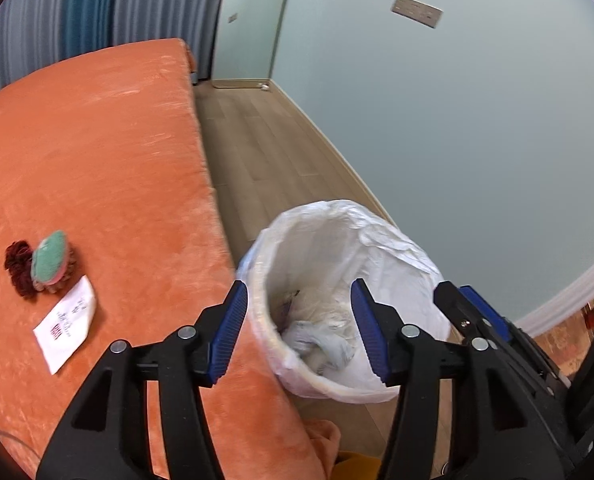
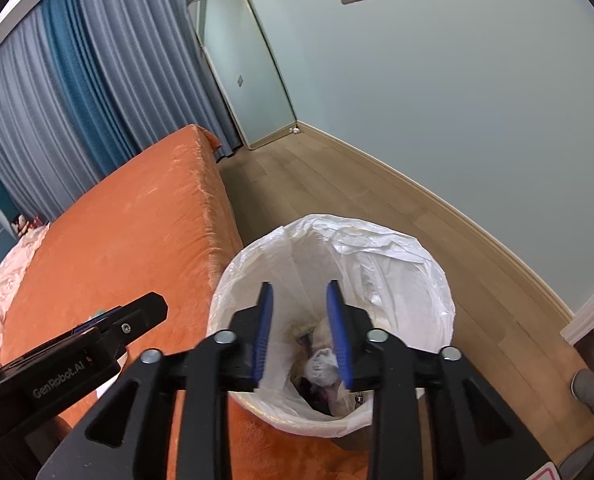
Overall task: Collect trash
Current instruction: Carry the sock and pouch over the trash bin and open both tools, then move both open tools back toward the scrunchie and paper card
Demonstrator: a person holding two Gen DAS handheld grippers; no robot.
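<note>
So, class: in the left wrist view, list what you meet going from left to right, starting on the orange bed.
Dark red yarn bundle → green knitted piece → white paper slip → lined trash bin → right gripper at the right edge.

My left gripper [image 1: 297,330] is matte black plastic with triangular cut-outs in its arms, round silver rivets at the joints and ribbed blue pads [image 1: 371,330] lining both fingers. My right gripper [image 2: 300,334] is built the same: black arms, silver rivets, blue pads [image 2: 339,334]. White lettering on the left one's side reads "GenRobot.AI", near a small screw.
</note>
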